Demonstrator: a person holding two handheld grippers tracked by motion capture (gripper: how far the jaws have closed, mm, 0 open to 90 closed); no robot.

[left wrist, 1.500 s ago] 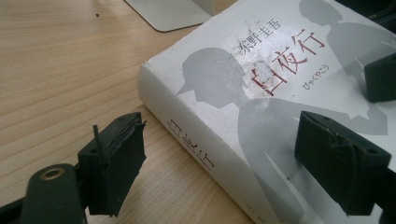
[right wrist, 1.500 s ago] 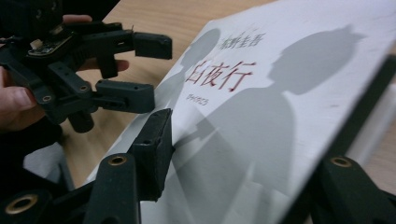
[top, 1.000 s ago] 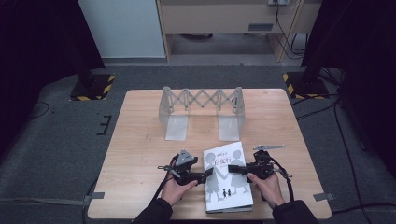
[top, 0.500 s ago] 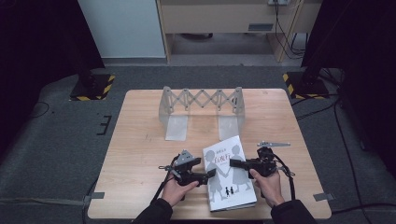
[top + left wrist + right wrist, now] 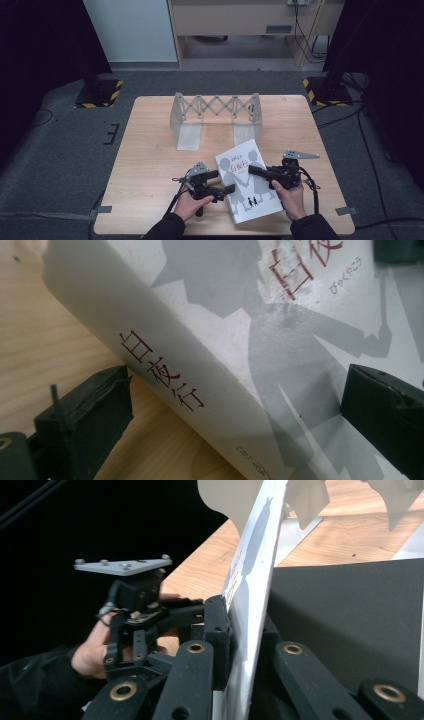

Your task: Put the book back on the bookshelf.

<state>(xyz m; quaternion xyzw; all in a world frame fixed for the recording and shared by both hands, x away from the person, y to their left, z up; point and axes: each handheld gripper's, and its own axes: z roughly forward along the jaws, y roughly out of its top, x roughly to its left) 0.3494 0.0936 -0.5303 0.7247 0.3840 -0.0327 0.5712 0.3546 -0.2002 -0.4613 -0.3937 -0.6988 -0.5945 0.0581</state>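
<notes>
A white book (image 5: pixel 248 192) with grey figures and a red title lies near the table's front edge. My left gripper (image 5: pixel 225 181) is at its left side. In the left gripper view the jaws (image 5: pixel 235 415) stand wide on either side of the spine (image 5: pixel 165 375) without touching it. They have just been opening. My right gripper (image 5: pixel 254 170) reaches in from the book's right side. In the right gripper view its jaws (image 5: pixel 240 630) have just closed and pinch the thin white cover (image 5: pixel 252 575), with a dark surface behind it.
A pale folding rack (image 5: pixel 216 107) with two flat end plates stands at the far middle of the wooden table (image 5: pixel 150 150). Black-and-yellow stand bases (image 5: pixel 98 94) sit on the floor past the table's back corners. A person's hands hold both grippers at the front edge.
The left gripper's jaws have spread wider around the book's spine. The book has turned slightly, its far end swinging left. Both hands have stayed about where they were.
</notes>
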